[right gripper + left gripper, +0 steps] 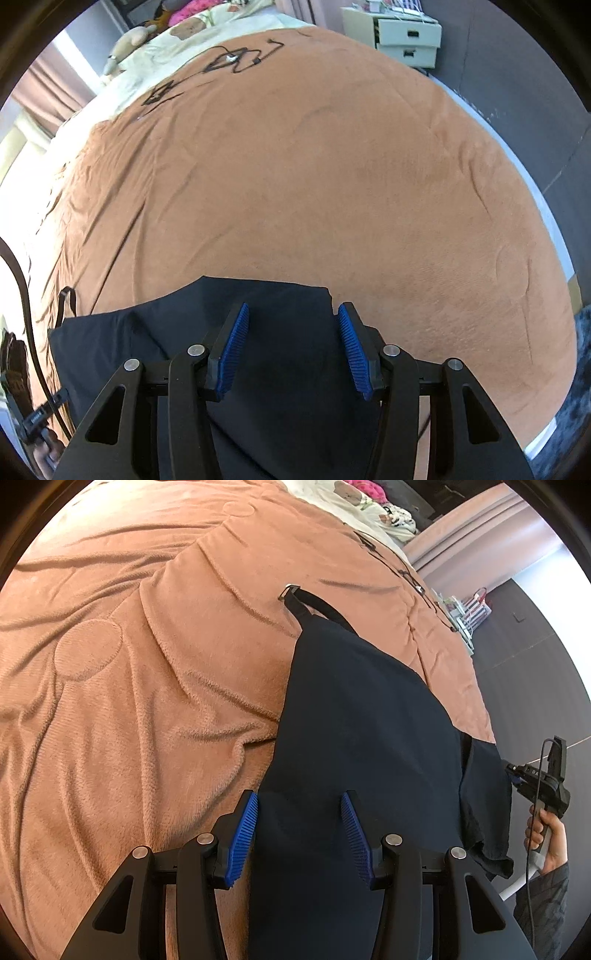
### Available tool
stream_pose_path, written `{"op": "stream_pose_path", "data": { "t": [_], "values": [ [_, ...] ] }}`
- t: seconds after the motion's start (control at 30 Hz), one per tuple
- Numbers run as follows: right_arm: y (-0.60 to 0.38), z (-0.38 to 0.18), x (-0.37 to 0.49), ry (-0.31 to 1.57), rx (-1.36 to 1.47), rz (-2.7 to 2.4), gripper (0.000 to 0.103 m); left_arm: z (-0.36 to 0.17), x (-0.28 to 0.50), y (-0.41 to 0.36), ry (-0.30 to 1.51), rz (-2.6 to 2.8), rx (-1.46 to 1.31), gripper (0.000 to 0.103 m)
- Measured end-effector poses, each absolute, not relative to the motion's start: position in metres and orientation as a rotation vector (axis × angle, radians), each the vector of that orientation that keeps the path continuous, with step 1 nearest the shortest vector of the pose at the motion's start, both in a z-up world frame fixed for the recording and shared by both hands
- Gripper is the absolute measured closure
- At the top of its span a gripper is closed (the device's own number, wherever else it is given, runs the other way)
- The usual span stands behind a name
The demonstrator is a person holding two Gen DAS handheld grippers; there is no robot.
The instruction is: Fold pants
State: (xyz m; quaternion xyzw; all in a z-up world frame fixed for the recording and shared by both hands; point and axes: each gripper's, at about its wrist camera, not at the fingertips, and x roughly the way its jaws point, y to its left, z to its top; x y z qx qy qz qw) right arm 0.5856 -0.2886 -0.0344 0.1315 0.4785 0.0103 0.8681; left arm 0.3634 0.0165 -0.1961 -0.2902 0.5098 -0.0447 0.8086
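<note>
Home bedroom, blanket-covered bed [332, 166], drawer unit [406, 37], curtains [476, 528]

Daylight is pouring in from the window side, washing out the pale bedding [33, 192] at the left edge of the right wrist view. The orange blanket [147, 664] is showing soft, even light, with shallow shadows sitting in its wrinkles. The dark pants [362, 709] are swallowing detail. Both views are bulging fisheye circles, corners going black, and edges are smearing slightly.
</note>
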Motion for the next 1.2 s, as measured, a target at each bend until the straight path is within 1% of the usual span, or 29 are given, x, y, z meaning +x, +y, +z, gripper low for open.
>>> {"op": "stream_pose_path", "data": {
  "t": [0.03, 0.37, 0.4, 0.47, 0.53, 0.57, 0.83, 1.2],
  "values": [
    [-0.289, -0.033, 0.584, 1.000, 0.272, 0.026, 0.101, -0.196, 0.363, 0.017, 1.089, -0.097, -0.620, 0.053],
    [-0.260, 0.036, 0.499, 0.707, 0.077, 0.005, 0.101, -0.191, 0.357, 0.023, 1.082, -0.113, -0.620, 0.053],
    [-0.258, 0.041, 0.491, 0.699, 0.058, 0.008, 0.099, -0.190, 0.356, 0.024, 1.080, -0.113, -0.624, 0.053],
    [-0.253, 0.040, 0.482, 0.709, 0.045, 0.024, 0.088, -0.188, 0.354, 0.025, 1.077, -0.116, -0.627, 0.053],
    [-0.252, 0.039, 0.473, 0.719, 0.044, 0.016, 0.057, -0.186, 0.352, 0.025, 1.072, -0.119, -0.626, 0.053],
    [-0.252, 0.038, 0.470, 0.715, 0.045, 0.012, 0.053, -0.185, 0.351, 0.024, 1.071, -0.121, -0.627, 0.053],
    [-0.226, 0.025, 0.455, 0.777, 0.005, 0.118, 0.052, -0.180, 0.343, 0.024, 1.067, -0.123, -0.627, 0.053],
    [-0.184, -0.007, 0.432, 0.883, -0.135, 0.324, 0.052, -0.179, 0.337, 0.024, 1.074, -0.125, -0.635, 0.053]
  ]
}}
